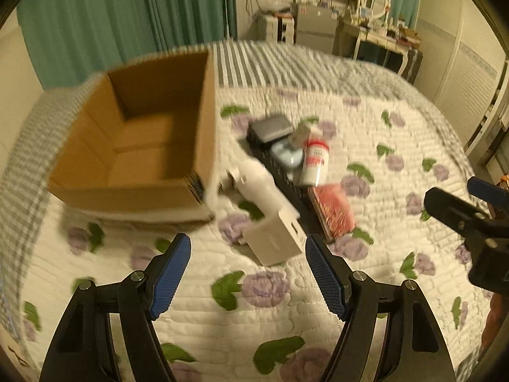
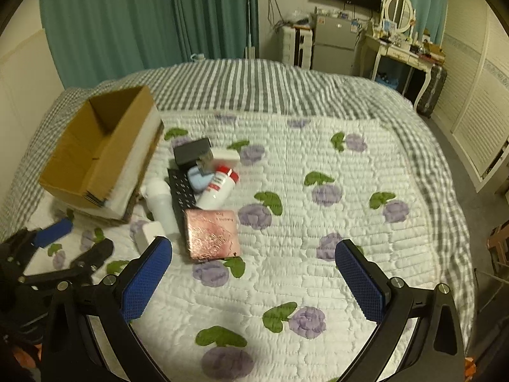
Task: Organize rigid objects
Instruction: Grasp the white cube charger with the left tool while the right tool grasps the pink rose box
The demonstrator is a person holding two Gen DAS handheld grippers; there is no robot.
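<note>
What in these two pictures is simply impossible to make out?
- Label on the red-and-white bottle: left wrist view, motion blur.
- Far inner floor of the cardboard box: right wrist view, hidden by its own walls.
- Small grey object atop the pile: both views, too small and blurred.
- Items on the dressing table: too small.

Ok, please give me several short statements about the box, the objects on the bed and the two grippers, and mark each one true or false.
1. The cardboard box is open and holds no objects. True.
2. The left gripper is closed on the white adapter. False: its jaws are open and the adapter lies on the quilt ahead of them.
3. The pink box lies beside the black remote. True.
4. The right gripper holds the white bottle with the red band. False: it is open and holds nothing; the bottle lies in the pile.
5. The objects are already in the box. False: they lie on the quilt.
</note>
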